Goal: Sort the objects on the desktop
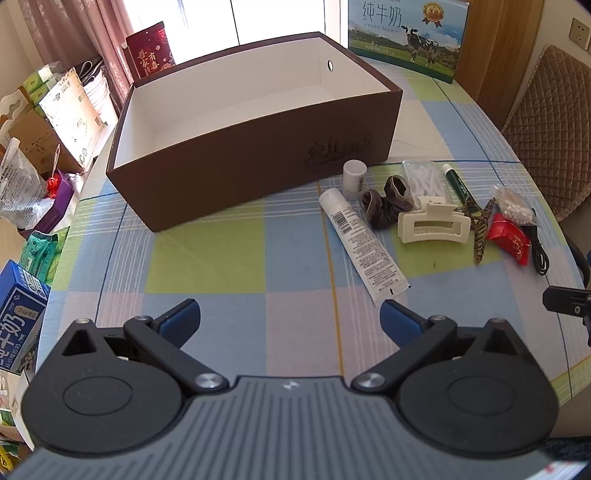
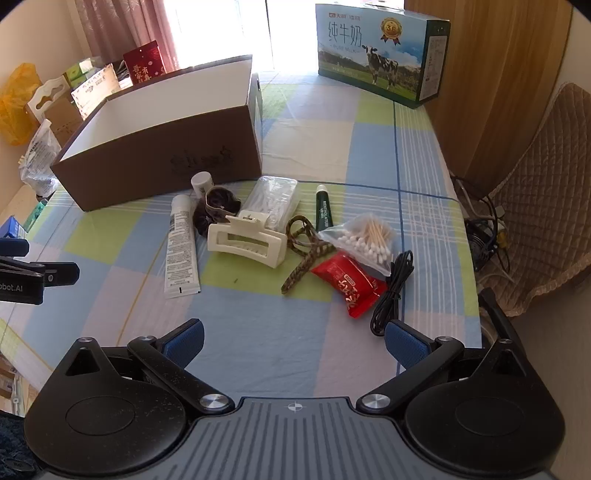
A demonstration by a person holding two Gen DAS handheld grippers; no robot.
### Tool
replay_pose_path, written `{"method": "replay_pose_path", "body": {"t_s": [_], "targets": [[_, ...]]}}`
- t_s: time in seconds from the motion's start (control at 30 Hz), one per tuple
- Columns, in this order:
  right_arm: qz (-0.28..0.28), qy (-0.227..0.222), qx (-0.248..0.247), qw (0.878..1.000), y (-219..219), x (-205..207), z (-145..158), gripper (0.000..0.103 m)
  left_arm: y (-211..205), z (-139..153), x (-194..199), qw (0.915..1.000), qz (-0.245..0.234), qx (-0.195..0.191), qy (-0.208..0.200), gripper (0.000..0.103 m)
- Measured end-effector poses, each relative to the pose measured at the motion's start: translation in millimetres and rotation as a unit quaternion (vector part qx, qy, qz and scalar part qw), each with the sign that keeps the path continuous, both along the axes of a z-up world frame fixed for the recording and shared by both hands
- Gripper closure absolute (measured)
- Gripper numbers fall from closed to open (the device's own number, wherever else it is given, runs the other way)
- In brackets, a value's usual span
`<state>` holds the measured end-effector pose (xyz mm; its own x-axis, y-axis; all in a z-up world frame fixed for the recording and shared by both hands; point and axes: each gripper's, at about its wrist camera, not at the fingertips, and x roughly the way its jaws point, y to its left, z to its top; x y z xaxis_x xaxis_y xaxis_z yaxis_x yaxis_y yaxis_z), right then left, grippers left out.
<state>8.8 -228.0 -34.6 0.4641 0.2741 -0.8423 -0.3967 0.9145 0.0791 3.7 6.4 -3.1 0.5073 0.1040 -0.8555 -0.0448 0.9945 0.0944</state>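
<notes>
An empty brown box (image 1: 258, 155) (image 2: 159, 162) with a white inside stands on the checked tablecloth. To its right lies a cluster: a white tube (image 1: 364, 247) (image 2: 181, 247), a small white bottle (image 1: 354, 180) (image 2: 202, 183), a brown scrunchie (image 1: 388, 203) (image 2: 214, 210), a cream hair claw (image 1: 434, 225) (image 2: 245, 243), a green tube (image 1: 456, 181) (image 2: 325, 210), a bag of cotton swabs (image 2: 365, 240), a red packet (image 1: 508, 240) (image 2: 351, 286), a black cable (image 2: 395, 291). My left gripper (image 1: 290, 321) stands open over bare cloth. My right gripper (image 2: 293, 341) is open too, just short of the cable.
A milk carton box (image 2: 376, 51) (image 1: 406, 33) stands at the table's far edge. A padded chair (image 2: 546, 206) is on the right, with cords on the floor. Cartons and bags crowd the left side (image 1: 37, 166). The other gripper shows at the left edge (image 2: 33, 277).
</notes>
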Motion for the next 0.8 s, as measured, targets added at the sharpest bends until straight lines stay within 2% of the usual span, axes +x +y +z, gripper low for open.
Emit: {"method": "replay_pose_path", "body": {"t_s": [0.8], "targets": [[0.003, 0.005, -0.001, 1.000, 0.1, 3.2, -3.5, 0.002, 0.6, -1.8, 3.3, 1.0000, 0.001, -0.003, 0.005, 0.001]]}}
